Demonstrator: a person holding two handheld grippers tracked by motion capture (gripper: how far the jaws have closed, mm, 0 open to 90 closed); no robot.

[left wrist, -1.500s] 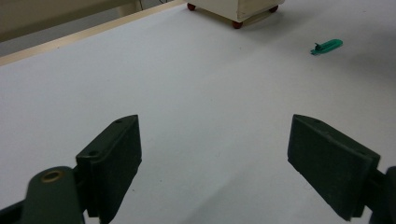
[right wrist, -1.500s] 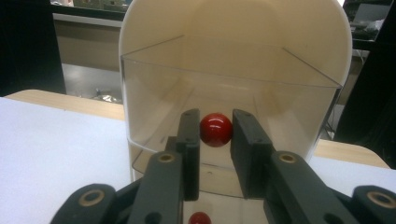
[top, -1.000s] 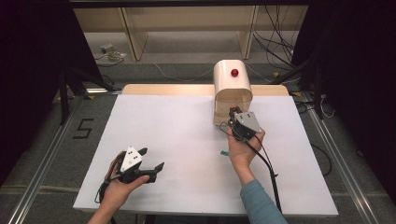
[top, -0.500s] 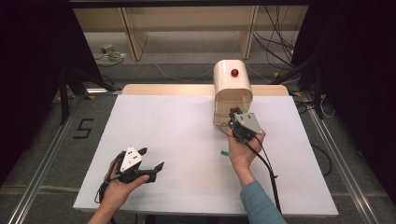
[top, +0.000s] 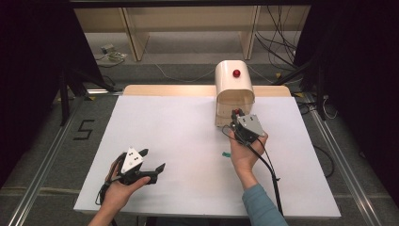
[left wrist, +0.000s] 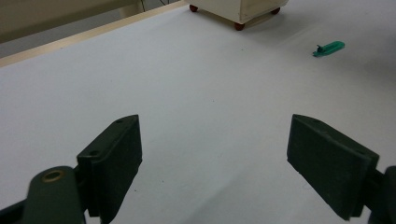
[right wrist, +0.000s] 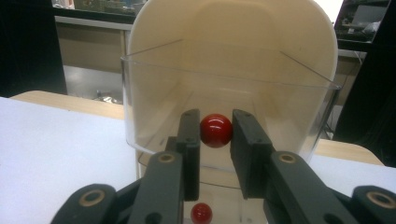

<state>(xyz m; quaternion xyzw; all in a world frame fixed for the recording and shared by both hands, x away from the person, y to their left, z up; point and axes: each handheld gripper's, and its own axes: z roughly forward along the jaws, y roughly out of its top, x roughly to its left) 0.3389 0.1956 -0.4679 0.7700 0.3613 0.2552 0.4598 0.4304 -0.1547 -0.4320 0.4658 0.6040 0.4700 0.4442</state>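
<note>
Pinching a glossy red knob, the right claw faces a clear bin; left claw gapes.

A small green clip lies on the white table at about five o'clock; cables trail at one o'clock.

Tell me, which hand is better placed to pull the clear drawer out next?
Right. The right gripper is shut on the drawer's red knob. The left gripper rests open, far from the drawer.
</note>
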